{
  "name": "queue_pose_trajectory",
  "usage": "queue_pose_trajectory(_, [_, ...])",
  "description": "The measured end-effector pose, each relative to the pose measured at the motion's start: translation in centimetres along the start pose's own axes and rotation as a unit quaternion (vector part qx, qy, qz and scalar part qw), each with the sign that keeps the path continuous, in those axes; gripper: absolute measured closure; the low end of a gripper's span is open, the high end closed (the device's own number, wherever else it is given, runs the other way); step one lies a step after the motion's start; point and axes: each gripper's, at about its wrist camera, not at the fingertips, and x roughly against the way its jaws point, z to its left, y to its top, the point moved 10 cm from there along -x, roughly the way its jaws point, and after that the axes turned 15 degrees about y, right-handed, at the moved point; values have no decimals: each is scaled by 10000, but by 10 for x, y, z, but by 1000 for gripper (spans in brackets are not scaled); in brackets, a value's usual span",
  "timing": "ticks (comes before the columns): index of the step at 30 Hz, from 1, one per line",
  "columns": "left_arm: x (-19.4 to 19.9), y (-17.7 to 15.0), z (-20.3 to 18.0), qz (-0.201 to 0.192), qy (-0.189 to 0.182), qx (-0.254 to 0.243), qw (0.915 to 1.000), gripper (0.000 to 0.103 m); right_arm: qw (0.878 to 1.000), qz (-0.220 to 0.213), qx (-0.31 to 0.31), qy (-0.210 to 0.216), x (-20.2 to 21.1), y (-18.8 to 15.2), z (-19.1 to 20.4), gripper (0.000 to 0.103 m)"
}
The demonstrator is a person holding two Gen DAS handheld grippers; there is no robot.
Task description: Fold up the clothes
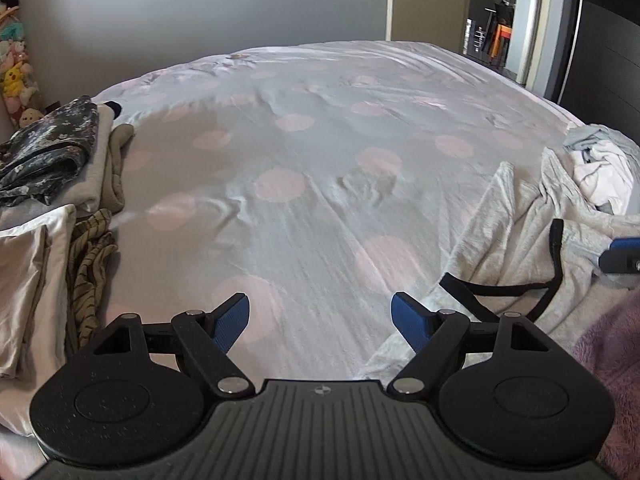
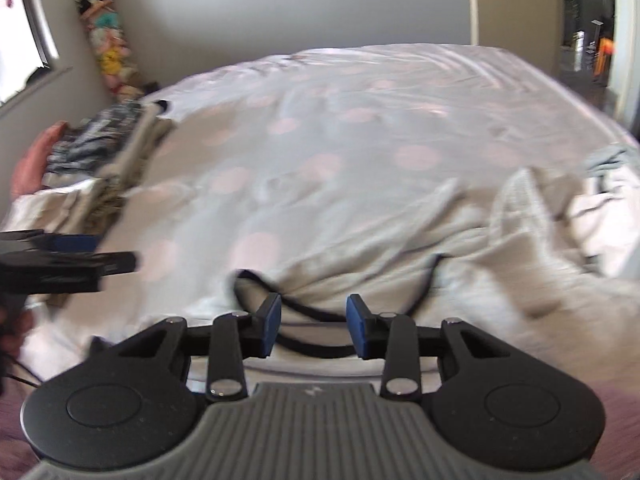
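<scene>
A light grey garment [image 1: 516,236] with a black cord [image 1: 504,290] lies crumpled on the right side of the bed. My left gripper [image 1: 320,316] stands wide open just above the polka-dot bedsheet [image 1: 304,152], left of the garment's edge, with nothing between its fingers. In the right wrist view, my right gripper [image 2: 314,326] hangs low over the grey garment [image 2: 400,248]. Its jaws are apart, the black cord [image 2: 316,350] runs between them, and the pads do not press on it. The left gripper [image 2: 80,256] shows at the left edge there, blurred.
Folded clothes [image 1: 52,152] are stacked at the bed's left edge, with a beige piece [image 1: 24,280] and a striped garment [image 1: 92,256] nearer. A white and grey pile [image 1: 600,176] lies at the far right. Purple fluffy fabric [image 1: 612,360] covers the near right corner.
</scene>
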Motion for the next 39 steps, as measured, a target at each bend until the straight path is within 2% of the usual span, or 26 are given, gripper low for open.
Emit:
queue_pose_trajectory(3, [-7,-8,-14,98,-236,-160,9995,26,9991,184,-12,-369,9,0,-39,63])
queue_pose_trajectory(5, [-12,-16,-26,118,-367,-456,9982,26,9982,295,-30,-527,12,1,-59,62])
queue_pose_trajectory(8, [-21,-27,-44,123,-534,-953,9939,27,9975,453,-43,-532,11,2,-76,60])
queue_pose_trajectory(10, [-26,-36,-51,169,-610,-1207,9907,32,9969,585,-9,-525,8,2,-85,58])
queue_pose_trajectory(13, [-33,-47,-58,259,-749,-1505,9854,44,9948,866,176,-510,-2,1,-94,57])
queue_pose_trajectory(15, [-32,-54,-62,340,-952,-1559,9826,59,9930,1027,270,-522,-8,1,-102,56])
queue_pose_trajectory(18, [-31,-61,-67,481,-1173,-1592,9791,75,9898,1307,347,-448,-21,-1,-108,52])
queue_pose_trajectory(21, [-33,-61,-68,552,-1197,-1522,9795,90,9854,1573,567,-330,-32,-4,-103,49])
queue_pose_trajectory(24, [-31,-54,-67,539,-1198,-1369,9818,98,9768,1794,1089,-435,-39,-10,-92,49])
queue_pose_trajectory(25, [-29,-48,-66,483,-1184,-1321,9830,99,9728,1891,1244,-493,-42,-13,-90,53])
queue_pose_trajectory(27, [-24,-35,-61,335,-1145,-1168,9860,100,9653,2127,1400,-584,-45,-20,-93,68])
queue_pose_trajectory(28, [-20,-27,-56,248,-1134,-1019,9880,100,9642,2165,1403,-612,-44,-22,-95,91])
queue_pose_trajectory(29, [-16,-17,-50,164,-1143,-837,9898,100,9656,2130,1351,-631,-42,-20,-98,99])
queue_pose_trajectory(31, [-9,2,-38,-2,-1150,-508,9921,101,9718,1829,1279,-756,-30,-8,-102,100])
queue_pose_trajectory(35, [4,39,-17,-481,-843,-188,9951,102,9792,847,1384,-1221,12,46,-104,100])
queue_pose_trajectory(39, [20,70,-5,-856,-764,25,9934,102,9730,-154,1690,-1563,56,110,-90,100])
